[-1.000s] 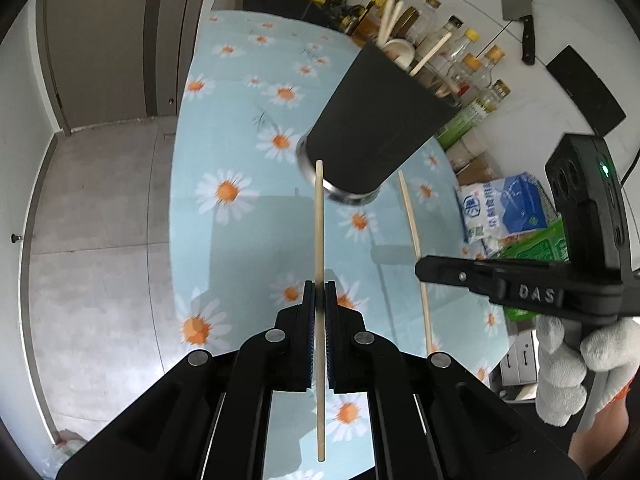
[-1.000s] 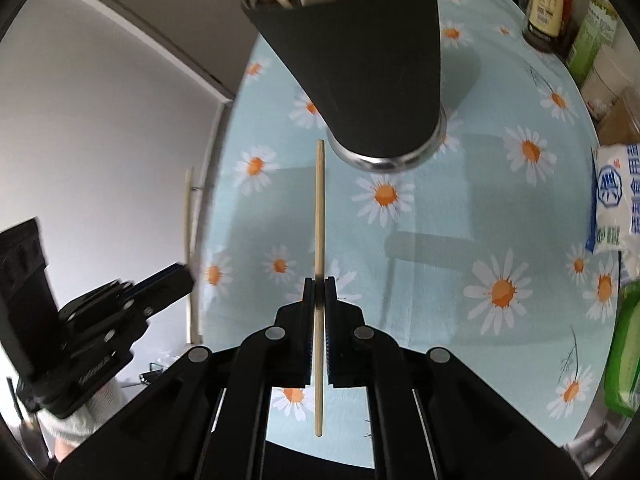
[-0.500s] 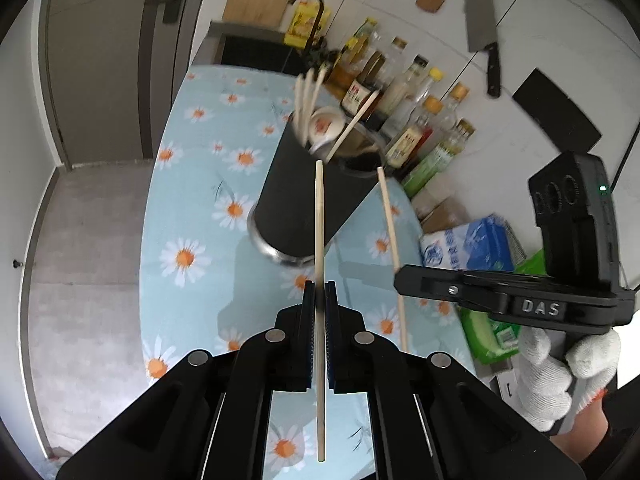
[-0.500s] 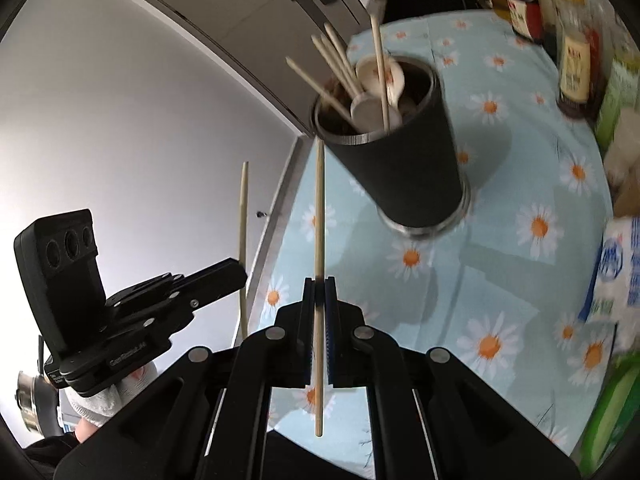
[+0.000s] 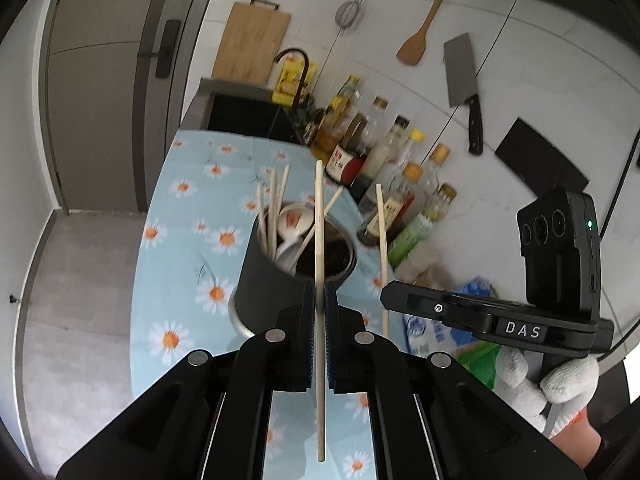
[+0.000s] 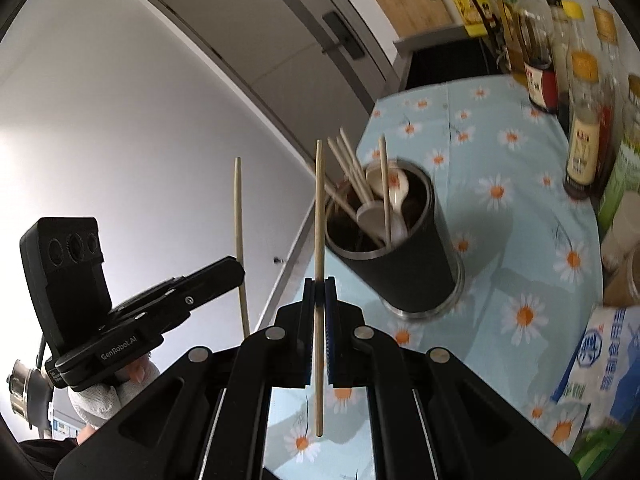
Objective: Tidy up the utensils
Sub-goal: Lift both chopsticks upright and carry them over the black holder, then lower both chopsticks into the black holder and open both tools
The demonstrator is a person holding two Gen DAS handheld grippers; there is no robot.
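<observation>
Chopsticks are held one in each gripper, both upright above the daisy-print tablecloth (image 5: 188, 248): the left gripper (image 5: 319, 312) is clamped tight on the left chopstick (image 5: 319, 240), and the right gripper (image 6: 319, 300) is pinched shut on the right chopstick (image 6: 319, 216). A white-gloved hand (image 5: 536, 384) grips the right tool's handle. Just beyond stands the black utensil holder (image 6: 400, 256), holding more chopsticks and white spoons (image 6: 384, 204). Farther back, sauce bottles (image 5: 384, 160) line the tiled wall, where a cleaver (image 5: 464, 80) hangs.
</observation>
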